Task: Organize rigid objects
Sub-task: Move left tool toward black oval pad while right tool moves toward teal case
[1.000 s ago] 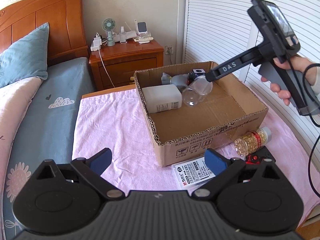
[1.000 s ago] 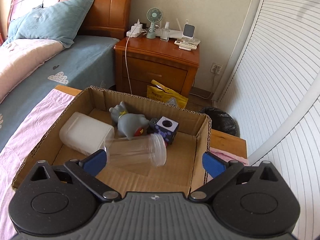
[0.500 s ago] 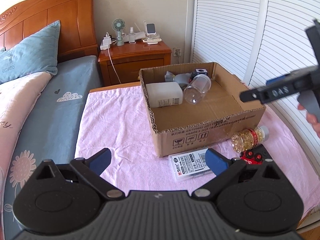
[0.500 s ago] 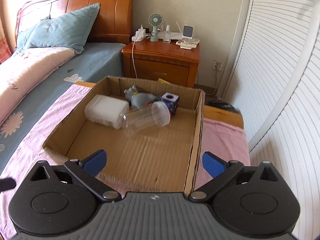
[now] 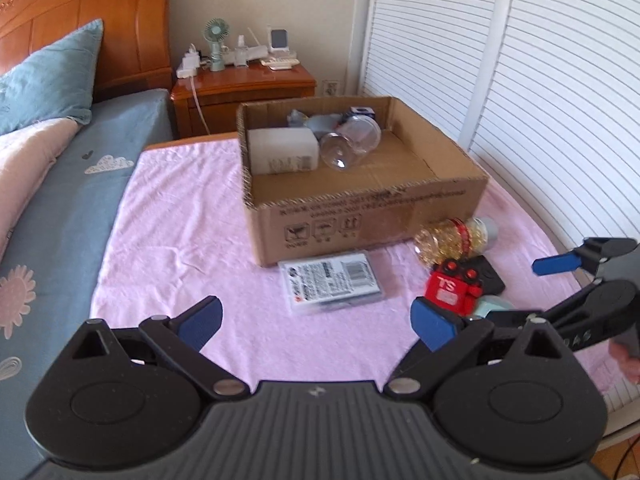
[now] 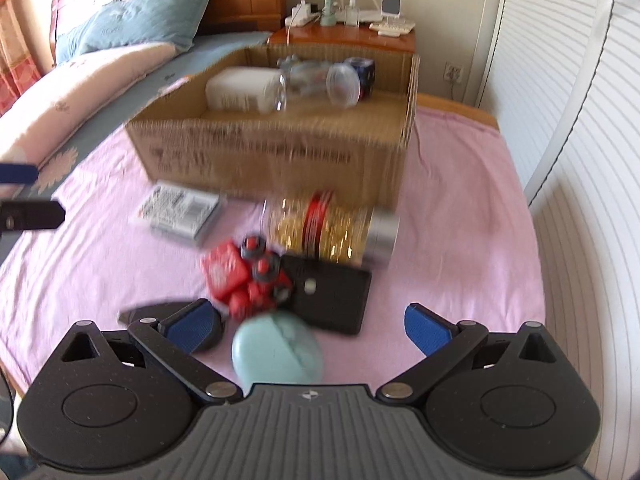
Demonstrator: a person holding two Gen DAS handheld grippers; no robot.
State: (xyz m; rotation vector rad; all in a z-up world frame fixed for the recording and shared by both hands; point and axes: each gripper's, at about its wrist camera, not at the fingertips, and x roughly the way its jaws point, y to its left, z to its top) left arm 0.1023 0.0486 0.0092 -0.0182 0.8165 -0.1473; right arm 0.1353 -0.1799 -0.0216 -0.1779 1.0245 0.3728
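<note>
An open cardboard box (image 5: 372,216) (image 6: 276,152) stands on the pink cloth and holds a white container (image 5: 282,150), a clear jar (image 5: 352,142), a grey toy and a dark cube. In front of it lie a flat labelled packet (image 5: 332,282) (image 6: 180,210), a jar of gold beads (image 5: 452,236) (image 6: 332,228), a red toy robot (image 5: 450,288) (image 6: 244,276), a black flat case (image 6: 328,296) and a teal round case (image 6: 276,350). My left gripper (image 5: 316,320) is open and empty above the cloth. My right gripper (image 6: 312,326) is open, low over the teal case; it also shows in the left wrist view (image 5: 580,280).
A bed with a blue pillow (image 5: 44,80) lies to the left. A wooden nightstand (image 5: 244,92) with a small fan and chargers stands behind the box. White louvred doors (image 5: 520,80) run along the right.
My right gripper has pulled back out of the box and come down over the objects in front of it. My left gripper has drawn back slightly. The clear jar stays in the box.
</note>
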